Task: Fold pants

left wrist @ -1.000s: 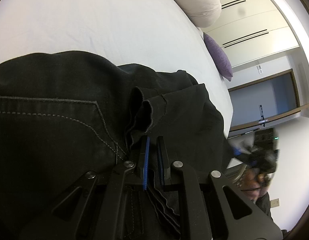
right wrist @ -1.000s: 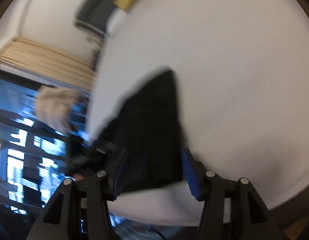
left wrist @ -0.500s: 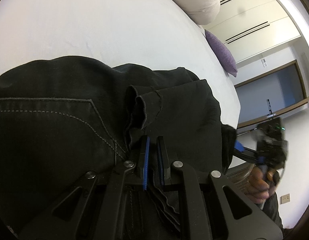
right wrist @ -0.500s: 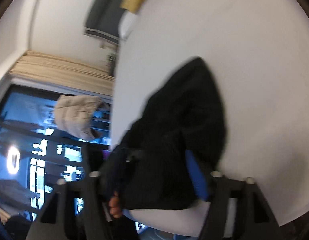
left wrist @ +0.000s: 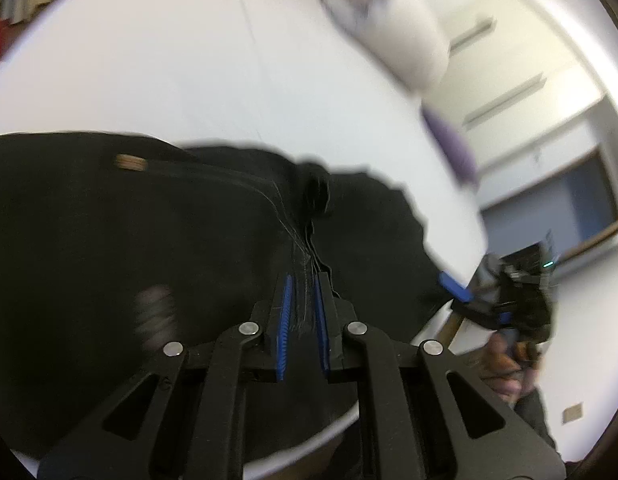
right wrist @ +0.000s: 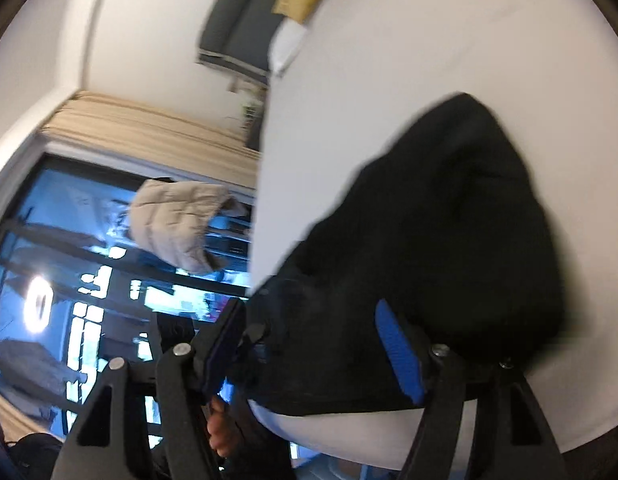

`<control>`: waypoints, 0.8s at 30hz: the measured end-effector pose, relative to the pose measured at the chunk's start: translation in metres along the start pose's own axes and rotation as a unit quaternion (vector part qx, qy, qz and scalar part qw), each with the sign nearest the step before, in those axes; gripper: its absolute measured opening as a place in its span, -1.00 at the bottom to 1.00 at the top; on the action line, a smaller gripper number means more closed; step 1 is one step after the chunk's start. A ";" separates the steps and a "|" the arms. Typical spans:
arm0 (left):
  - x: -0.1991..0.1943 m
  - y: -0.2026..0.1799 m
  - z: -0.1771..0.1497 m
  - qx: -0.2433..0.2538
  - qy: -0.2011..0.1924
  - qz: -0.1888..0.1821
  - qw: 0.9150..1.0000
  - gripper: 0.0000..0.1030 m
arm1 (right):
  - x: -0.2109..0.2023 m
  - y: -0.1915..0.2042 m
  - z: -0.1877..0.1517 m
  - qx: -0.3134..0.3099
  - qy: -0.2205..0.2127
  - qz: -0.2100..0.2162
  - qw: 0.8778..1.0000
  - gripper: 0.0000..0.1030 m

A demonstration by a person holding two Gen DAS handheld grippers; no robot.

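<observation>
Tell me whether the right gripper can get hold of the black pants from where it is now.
Probably yes. The right gripper already has the black pants bunched between its fingers, jaws closing, and nothing else lies in the way on the white bed. Blur hides whether the pads press the cloth yet.

One pants (left wrist: 149, 260); one bed (left wrist: 189, 80); two pillows (left wrist: 405, 40).

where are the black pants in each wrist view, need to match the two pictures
Left wrist view: the black pants fill the lower left and centre, running between the left gripper pads.
Right wrist view: the pants lie right of centre, reaching down between the right gripper fingers.
Shared landmark: the white bed under the pants in both views.
</observation>
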State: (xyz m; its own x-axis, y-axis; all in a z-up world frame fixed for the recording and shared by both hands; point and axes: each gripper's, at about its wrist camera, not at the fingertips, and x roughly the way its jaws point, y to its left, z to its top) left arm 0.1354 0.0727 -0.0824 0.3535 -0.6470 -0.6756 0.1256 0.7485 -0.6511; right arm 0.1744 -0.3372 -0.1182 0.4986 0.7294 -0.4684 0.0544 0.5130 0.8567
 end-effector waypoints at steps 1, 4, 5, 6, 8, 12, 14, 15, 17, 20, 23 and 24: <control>-0.019 0.005 -0.005 -0.006 -0.023 -0.001 1.000 -0.49 | 0.003 0.006 -0.001 -0.004 -0.003 0.011 1.000 0.38; -0.073 0.040 -0.031 -0.075 -0.094 0.007 0.993 0.80 | 0.006 0.016 -0.005 -0.010 -0.012 0.038 0.999 0.38; -0.087 0.052 -0.044 -0.111 -0.115 0.010 0.987 0.85 | 0.012 0.019 -0.007 -0.009 -0.011 0.044 0.999 0.38; -0.097 0.064 -0.058 -0.148 -0.123 0.005 0.981 0.85 | 0.020 0.022 -0.008 -0.010 -0.007 0.046 0.999 0.38; -0.102 0.080 -0.075 -0.188 -0.106 -0.009 0.976 0.84 | 0.029 0.025 -0.012 -0.011 0.000 0.050 0.999 0.38; -0.101 0.100 -0.099 -0.273 -0.111 -0.038 0.955 0.85 | 0.044 0.035 -0.018 -0.020 0.012 0.058 0.998 0.38; -0.096 0.103 -0.101 -0.289 -0.110 -0.044 0.950 0.84 | 0.051 0.042 -0.019 -0.024 0.016 0.062 0.998 0.38; -0.093 0.102 -0.102 -0.295 -0.105 -0.042 0.949 0.84 | 0.050 0.045 -0.020 -0.028 0.016 0.063 0.998 0.38; -0.088 0.106 -0.103 -0.294 -0.102 -0.044 0.949 0.84 | 0.049 0.049 -0.019 -0.034 0.013 0.067 0.997 0.38; -0.079 0.111 -0.098 -0.298 -0.126 -0.047 0.945 0.82 | 0.046 0.052 -0.015 -0.038 0.007 0.073 0.997 0.38; -0.072 0.131 -0.092 -0.336 -0.153 -0.059 0.928 0.80 | 0.044 0.050 -0.008 -0.037 0.005 0.075 0.996 0.38; -0.069 0.131 -0.089 -0.344 -0.160 -0.059 0.923 0.75 | 0.046 0.050 -0.008 -0.038 0.006 0.073 0.997 0.38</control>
State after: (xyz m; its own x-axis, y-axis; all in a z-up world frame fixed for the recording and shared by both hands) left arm 0.0450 0.2025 -0.1520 0.6444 -0.5592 -0.5216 -0.3997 0.3353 -0.8531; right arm 0.1933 -0.2742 -0.0983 0.4852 0.8044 -0.3426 -0.0837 0.4328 0.8976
